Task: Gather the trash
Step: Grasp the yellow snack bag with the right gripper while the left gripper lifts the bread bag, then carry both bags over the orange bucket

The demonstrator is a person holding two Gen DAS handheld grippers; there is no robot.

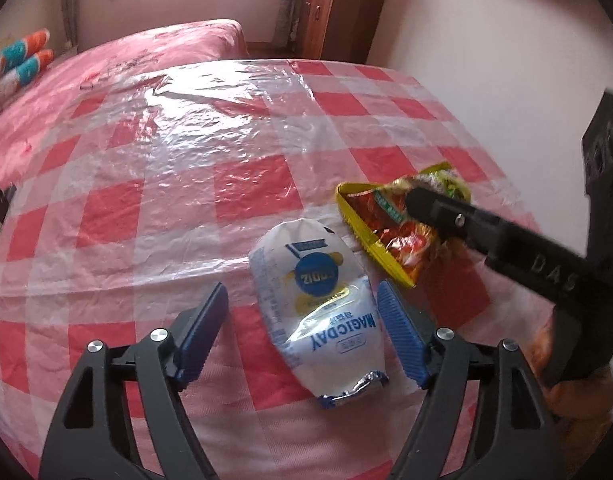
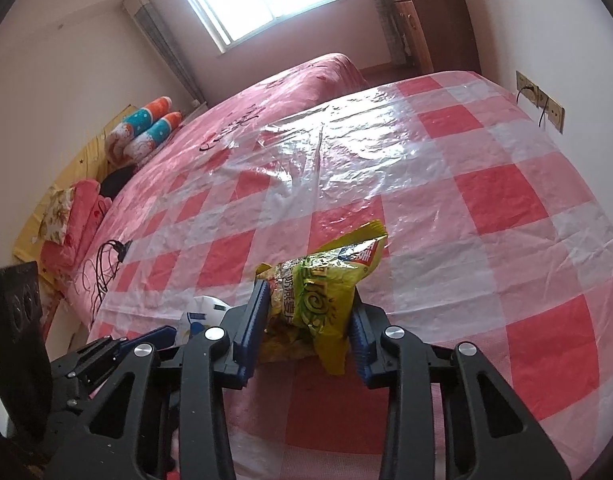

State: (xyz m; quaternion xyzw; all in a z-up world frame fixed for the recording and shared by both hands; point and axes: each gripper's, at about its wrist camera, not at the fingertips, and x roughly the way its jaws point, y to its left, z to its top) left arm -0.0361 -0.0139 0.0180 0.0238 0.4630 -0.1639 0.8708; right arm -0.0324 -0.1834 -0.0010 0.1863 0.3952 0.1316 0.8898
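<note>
Wrappers on the bed (image 1: pixel 234 128), both lying on its red-and-white checked plastic sheet (image 2: pixel 486 200). White pouch (image 1: pixel 318 300) reads "MAGICDAY", with a blue circle logo I can't make out. Left tool (image 1: pixel 302 312) sits spread wide around it, blue pads not touching. Right tool (image 2: pixel 308 320) is clamped on the yellow-green chip bag (image 2: pixel 322 300), whose Chinese print is too crumpled to read.

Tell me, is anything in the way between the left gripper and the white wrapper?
Nothing visible. The white wrapper lies on the checkered sheet right between the open left gripper fingers, and the gap around it is bare.
</note>
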